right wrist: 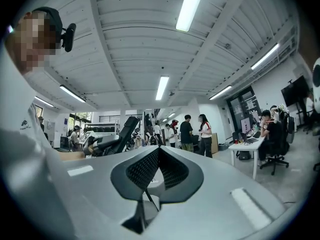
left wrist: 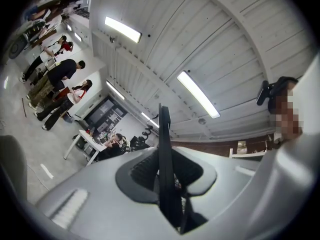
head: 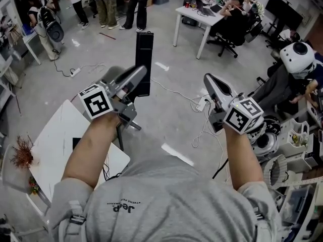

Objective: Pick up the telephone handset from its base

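Risk: the telephone handset (head: pixel 144 49) is pinched near its lower end only, so most of its length stands beyond the left gripper (head: pixel 142 75); I judge a quick swing could make it pivot in the pads or slide out and drop
Cause: a slim, smooth body, little contact, weight far past the grip
No backup: the right gripper (head: pixel 209 78) has its jaws pressed together on nothing, off to the side and well apart from the handset
Handset look: black, long, flat bar, upright; edge-on in the left gripper view, a thin dark slab clamped between the pads
Handset place: in the left gripper's jaws, in the air, well above the white tabletop (head: pixel 55 135) that lies below that gripper
Base: not clearly seen
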Motion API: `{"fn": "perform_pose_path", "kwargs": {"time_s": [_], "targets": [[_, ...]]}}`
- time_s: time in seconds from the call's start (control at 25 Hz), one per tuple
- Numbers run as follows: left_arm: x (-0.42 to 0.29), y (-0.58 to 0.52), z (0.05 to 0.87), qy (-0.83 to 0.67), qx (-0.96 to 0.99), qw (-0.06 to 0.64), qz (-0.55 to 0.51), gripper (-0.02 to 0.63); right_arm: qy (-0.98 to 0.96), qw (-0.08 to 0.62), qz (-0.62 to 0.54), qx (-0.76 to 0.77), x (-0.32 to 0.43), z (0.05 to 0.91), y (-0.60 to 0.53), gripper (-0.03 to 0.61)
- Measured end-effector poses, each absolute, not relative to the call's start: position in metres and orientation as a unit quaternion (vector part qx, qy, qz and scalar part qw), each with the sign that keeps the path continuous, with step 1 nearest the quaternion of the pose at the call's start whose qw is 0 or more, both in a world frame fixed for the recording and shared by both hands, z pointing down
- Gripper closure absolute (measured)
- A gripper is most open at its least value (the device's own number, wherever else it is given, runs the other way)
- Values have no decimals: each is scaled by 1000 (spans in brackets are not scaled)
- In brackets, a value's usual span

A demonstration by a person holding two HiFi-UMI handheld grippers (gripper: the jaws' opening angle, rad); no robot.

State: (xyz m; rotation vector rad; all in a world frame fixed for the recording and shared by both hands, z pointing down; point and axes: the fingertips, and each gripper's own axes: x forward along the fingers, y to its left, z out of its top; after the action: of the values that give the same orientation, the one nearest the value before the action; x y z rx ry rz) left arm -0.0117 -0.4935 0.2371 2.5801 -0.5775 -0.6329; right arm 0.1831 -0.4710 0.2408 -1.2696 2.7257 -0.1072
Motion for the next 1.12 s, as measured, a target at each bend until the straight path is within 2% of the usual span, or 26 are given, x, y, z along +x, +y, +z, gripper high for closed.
{"fn": "perform_pose_path", "kwargs": {"time_s": [1.12], "targets": [[-36, -467, 238, -235, 925, 201, -221, 476, 917, 64, -36, -392, 159, 236, -458, 575]]}}
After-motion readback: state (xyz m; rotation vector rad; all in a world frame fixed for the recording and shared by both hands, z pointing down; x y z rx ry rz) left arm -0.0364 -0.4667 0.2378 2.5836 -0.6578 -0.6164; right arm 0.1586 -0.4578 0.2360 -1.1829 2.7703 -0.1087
